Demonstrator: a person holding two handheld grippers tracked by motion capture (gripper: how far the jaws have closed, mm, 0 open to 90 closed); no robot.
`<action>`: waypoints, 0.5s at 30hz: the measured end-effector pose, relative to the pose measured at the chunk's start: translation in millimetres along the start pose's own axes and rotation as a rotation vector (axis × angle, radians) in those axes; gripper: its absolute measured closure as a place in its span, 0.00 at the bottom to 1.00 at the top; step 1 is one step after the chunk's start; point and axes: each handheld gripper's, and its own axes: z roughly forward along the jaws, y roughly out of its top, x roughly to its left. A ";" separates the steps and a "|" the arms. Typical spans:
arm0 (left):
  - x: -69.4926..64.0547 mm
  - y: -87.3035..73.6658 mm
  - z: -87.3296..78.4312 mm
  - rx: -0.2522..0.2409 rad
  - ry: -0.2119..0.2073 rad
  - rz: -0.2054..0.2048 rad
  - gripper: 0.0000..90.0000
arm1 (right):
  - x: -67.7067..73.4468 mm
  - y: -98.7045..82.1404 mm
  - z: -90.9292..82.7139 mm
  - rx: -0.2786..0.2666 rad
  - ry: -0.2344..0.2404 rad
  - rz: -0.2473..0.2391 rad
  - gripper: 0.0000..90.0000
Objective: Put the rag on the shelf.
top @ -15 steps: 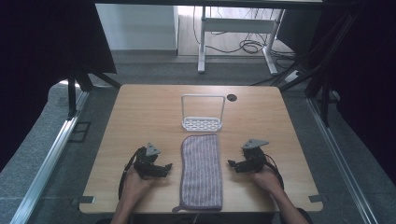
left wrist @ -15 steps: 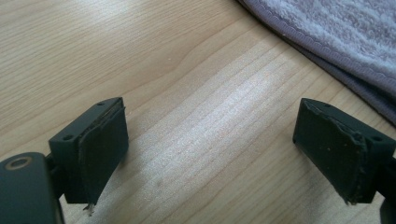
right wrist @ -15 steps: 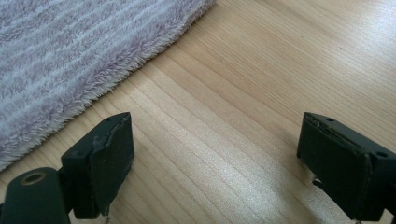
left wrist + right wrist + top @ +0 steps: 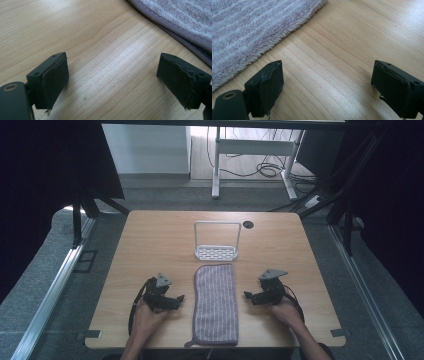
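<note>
Holding a gripper in each hand, I have them low over the table (image 4: pixel 150 240), one on either side of the towel (image 4: pixel 215 304). My left gripper (image 4: pixel 176 299) sits just left of the towel, jaws spread wide with bare wood between them and nothing gripped; its own view has the towel's hemmed edge (image 4: pixel 180 22) beyond the tips. My right gripper (image 4: pixel 248 295) sits just right of the towel, jaws likewise wide apart and empty, the fluffy edge (image 4: pixel 257 30) ahead of them. Neither touches the towel, which lies flat and lengthwise. Just beyond the towel's far end stands a white rack (image 4: pixel 217 252).
</note>
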 end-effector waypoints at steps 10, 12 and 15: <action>0.0 0.1 0.0 0.000 0.000 0.000 0.11 | 0.2 2.5 -0.2 0.019 -0.001 0.003 0.13; -0.1 0.1 0.0 -0.002 0.004 -0.002 0.12 | 0.5 3.5 -0.8 0.028 -0.001 0.005 0.15; 0.2 0.4 -0.2 -0.006 0.003 -0.002 0.14 | 0.7 4.4 -1.1 0.033 0.007 0.006 0.15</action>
